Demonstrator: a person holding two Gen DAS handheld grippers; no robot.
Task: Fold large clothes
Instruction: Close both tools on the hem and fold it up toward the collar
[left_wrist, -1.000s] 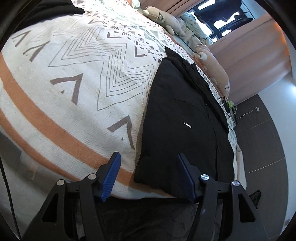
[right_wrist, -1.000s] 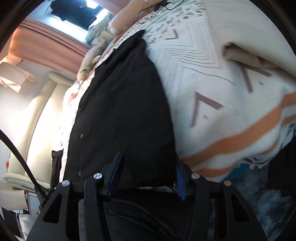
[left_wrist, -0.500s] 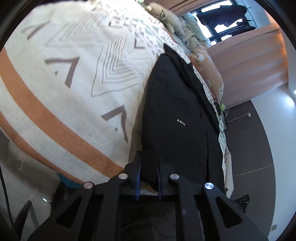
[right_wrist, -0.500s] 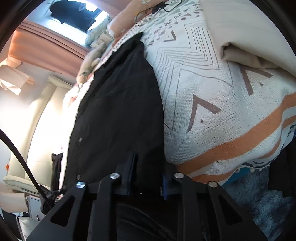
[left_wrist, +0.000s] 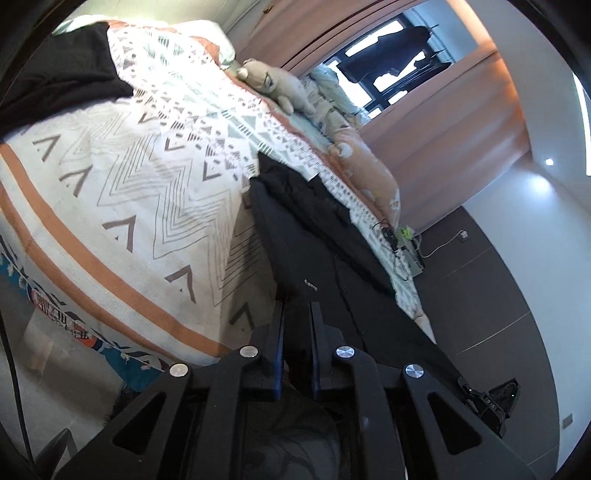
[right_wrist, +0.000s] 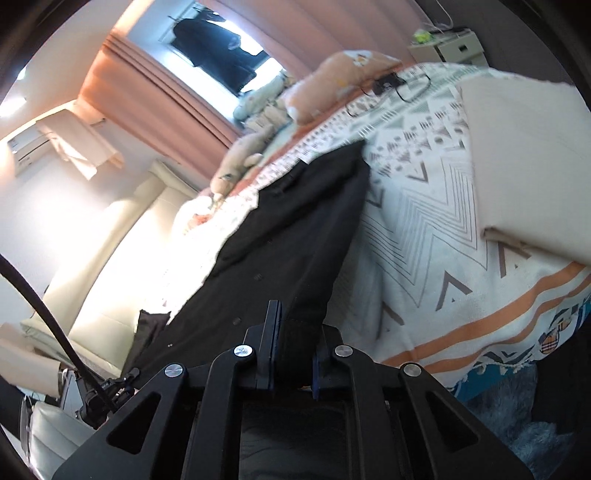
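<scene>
A black jacket (left_wrist: 314, 236) lies lengthwise on the patterned bedspread (left_wrist: 147, 177), its collar end toward the pillows. My left gripper (left_wrist: 297, 310) is shut on the jacket's hem at one bottom corner. My right gripper (right_wrist: 295, 314) is shut on the hem of the same jacket (right_wrist: 295, 229) at the other bottom corner. The hem end is lifted off the bed and the cloth slopes up from the collar to both grippers. The jacket's small white logo and front buttons show.
Plush toys (left_wrist: 273, 85) and pillows (left_wrist: 369, 166) lie at the bed's head by the window. A folded beige cloth (right_wrist: 524, 166) lies right of the jacket, a dark garment (left_wrist: 55, 77) far left. Cables (left_wrist: 391, 236) lie near the bed's edge.
Both grippers closed on the jacket's hem, then rose and pulled the hem end up off the bed. The views now look higher over the bed.
</scene>
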